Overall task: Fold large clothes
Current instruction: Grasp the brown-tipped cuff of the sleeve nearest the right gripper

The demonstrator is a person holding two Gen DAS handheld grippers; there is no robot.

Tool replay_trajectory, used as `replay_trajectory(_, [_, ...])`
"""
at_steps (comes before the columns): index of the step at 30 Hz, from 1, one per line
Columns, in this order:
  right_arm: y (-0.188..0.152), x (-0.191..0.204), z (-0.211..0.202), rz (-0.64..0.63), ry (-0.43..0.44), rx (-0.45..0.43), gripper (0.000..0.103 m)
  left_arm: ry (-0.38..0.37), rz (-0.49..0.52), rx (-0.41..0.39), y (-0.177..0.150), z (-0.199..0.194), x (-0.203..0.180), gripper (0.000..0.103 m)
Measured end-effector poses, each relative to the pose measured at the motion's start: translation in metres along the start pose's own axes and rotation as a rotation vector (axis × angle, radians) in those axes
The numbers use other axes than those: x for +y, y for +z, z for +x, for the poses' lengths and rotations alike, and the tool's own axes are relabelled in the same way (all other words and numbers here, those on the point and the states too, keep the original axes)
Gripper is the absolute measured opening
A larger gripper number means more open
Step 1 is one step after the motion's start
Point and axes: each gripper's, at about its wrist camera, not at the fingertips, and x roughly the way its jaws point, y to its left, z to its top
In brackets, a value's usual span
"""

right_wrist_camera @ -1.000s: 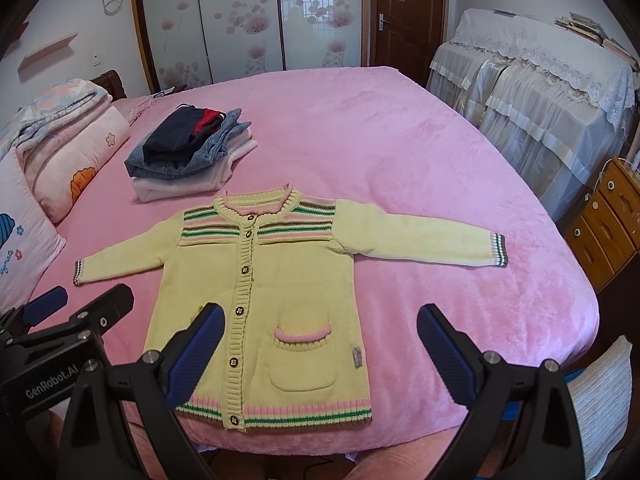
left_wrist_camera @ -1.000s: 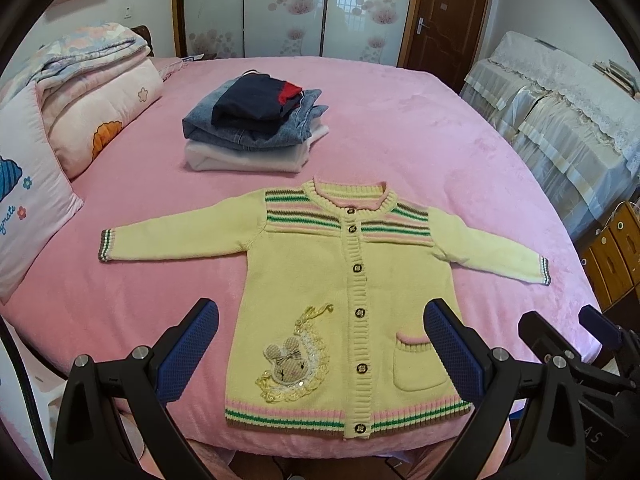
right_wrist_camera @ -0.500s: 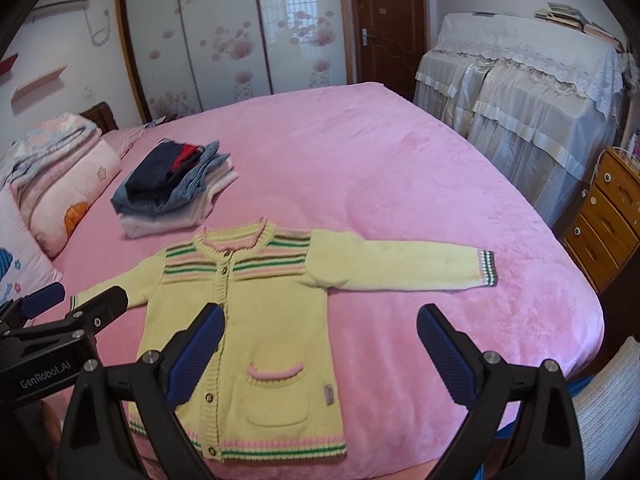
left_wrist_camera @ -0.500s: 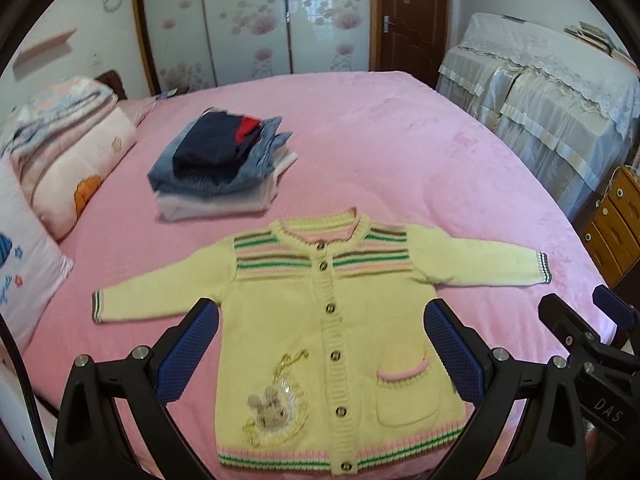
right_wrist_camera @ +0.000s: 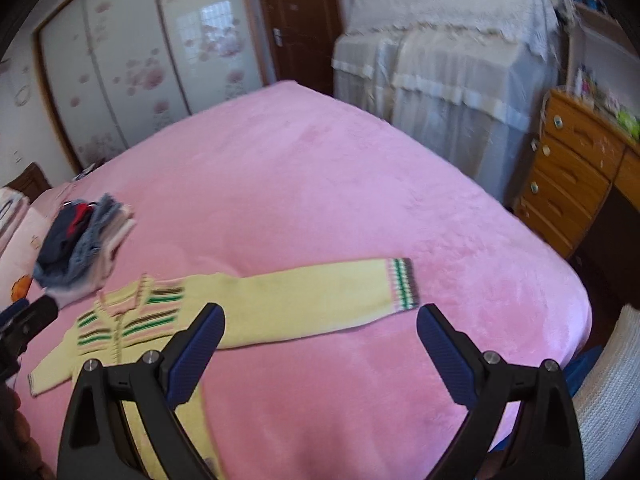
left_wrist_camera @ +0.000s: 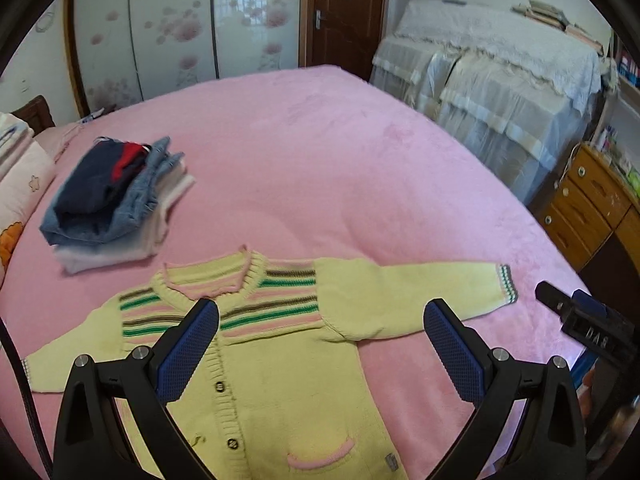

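Yellow knitted striped cardigan [left_wrist_camera: 280,368] flat near bed's [left_wrist_camera: 320,160] front edge, sleeves spread for folding; my left claw [left_wrist_camera: 320,352] and right claw [right_wrist_camera: 318,354] wide, empty, probably nearing sleeve.

both tools: left tool [left_wrist_camera: 320,354] and right tool [right_wrist_camera: 318,356], black frames, silver screws, ribbed blue pads.

Left gripper [left_wrist_camera: 322,348] held wide apart, blue-padded fingers [left_wrist_camera: 188,352] reaching up from bottom of left wrist view, nothing between them. Right gripper [right_wrist_camera: 320,350] likewise spread wide, blue pads [right_wrist_camera: 444,356] empty, black frames filling lower corners of right wrist view. Tip of right gripper [left_wrist_camera: 588,322] visible at right edge of left wrist view; tip of left gripper [right_wrist_camera: 24,320] at left edge of right wrist view.
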Motion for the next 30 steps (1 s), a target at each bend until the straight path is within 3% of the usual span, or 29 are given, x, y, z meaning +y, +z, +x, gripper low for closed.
replay_trajectory(3, [0.001, -0.029, 0.031, 0.073, 0.004, 0.057, 0.097, 0.063, 0.042, 0.066, 0.002, 0.037, -0.012, 0.102])
replay_trajectory(6, [-0.004, -0.055, 0.063, 0.144, 0.014, 0.108, 0.090, 0.113, 0.064, 0.077, -0.002, 0.064, -0.017, 0.102])
replay_trajectory(15, [-0.034, -0.091, 0.131, 0.310, 0.100, 0.242, 0.071, 0.018, 0.058, 0.162, -0.012, 0.126, -0.034, 0.102])
replay_trajectory(18, [-0.036, -0.094, 0.143, 0.346, 0.118, 0.229, 0.068, 0.013, 0.077, 0.167, -0.014, 0.132, -0.042, 0.102])
replay_trajectory(20, [-0.036, -0.095, 0.147, 0.370, 0.132, 0.208, 0.060, 0.006, 0.075, 0.172, -0.015, 0.132, -0.042, 0.102])
replay_trajectory(21, [-0.034, -0.095, 0.150, 0.378, 0.140, 0.195, 0.044, 0.005, 0.073, 0.172, -0.016, 0.131, -0.041, 0.102])
replay_trajectory(22, [-0.032, -0.095, 0.152, 0.379, 0.141, 0.187, 0.013, 0.007, 0.071, 0.172, -0.016, 0.129, -0.039, 0.102])
replay_trajectory(23, [-0.030, -0.094, 0.156, 0.376, 0.147, 0.185, 0.007, 0.010, 0.069, 0.168, -0.017, 0.125, -0.037, 0.102])
replay_trajectory(26, [-0.022, -0.083, 0.146, 0.356, 0.158, 0.133, 0.007, 0.041, 0.053, 0.130, -0.018, 0.106, -0.020, 0.101])
replay_trajectory(30, [-0.008, -0.031, 0.096, 0.178, 0.238, 0.009, 0.007, 0.095, -0.005, 0.094, -0.020, 0.077, 0.020, 0.101])
